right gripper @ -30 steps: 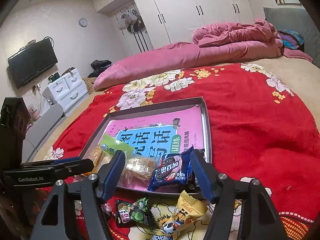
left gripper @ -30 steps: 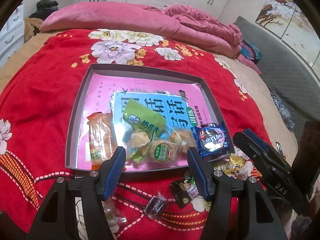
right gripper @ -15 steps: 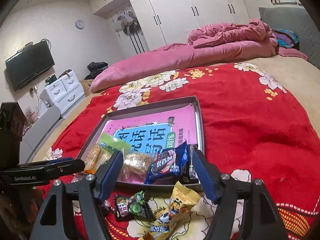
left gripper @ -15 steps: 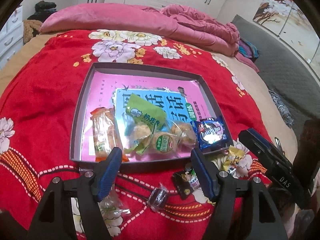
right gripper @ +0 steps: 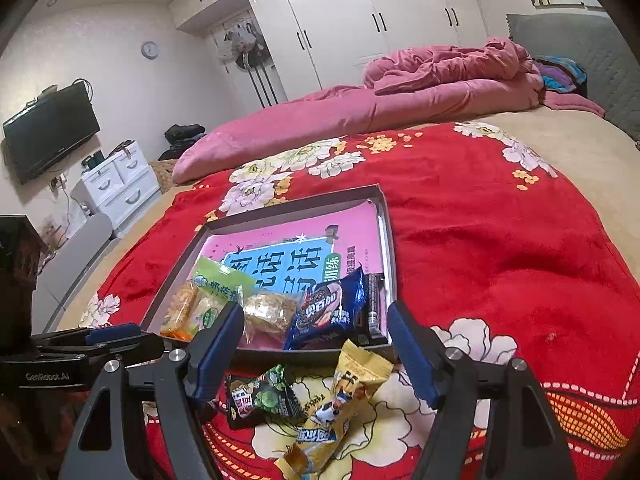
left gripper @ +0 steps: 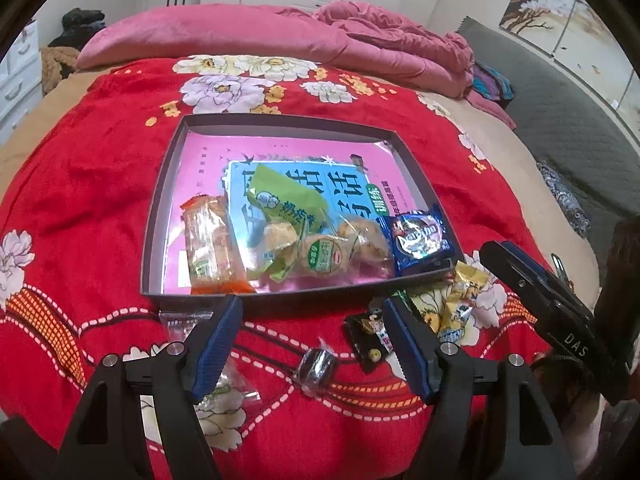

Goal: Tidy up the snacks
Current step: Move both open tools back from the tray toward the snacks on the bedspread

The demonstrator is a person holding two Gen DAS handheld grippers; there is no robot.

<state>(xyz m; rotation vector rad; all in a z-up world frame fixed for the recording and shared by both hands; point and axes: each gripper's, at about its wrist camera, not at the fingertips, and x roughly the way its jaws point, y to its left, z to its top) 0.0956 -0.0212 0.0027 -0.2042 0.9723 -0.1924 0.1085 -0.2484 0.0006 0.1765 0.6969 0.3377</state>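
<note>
Open red blanket [left gripper: 100, 208] lies at nine o'clock of the tray [left gripper: 160, 216]; at six o'clock, loose wrappers [right gripper: 264, 400] crowd its near wall; snacks [left gripper: 304, 240] fill its front.

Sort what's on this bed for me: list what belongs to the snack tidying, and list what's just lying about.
Part of the job:
- tray already holding several snacks
- blue cookie packet in the tray
- yellow packet, on the blanket
- black-green packet, on the blanket
- small dark candy, on the blanket
- clear wrapped snack, on the blanket

Just lying about:
- pink quilt
- television
- white drawers
</note>
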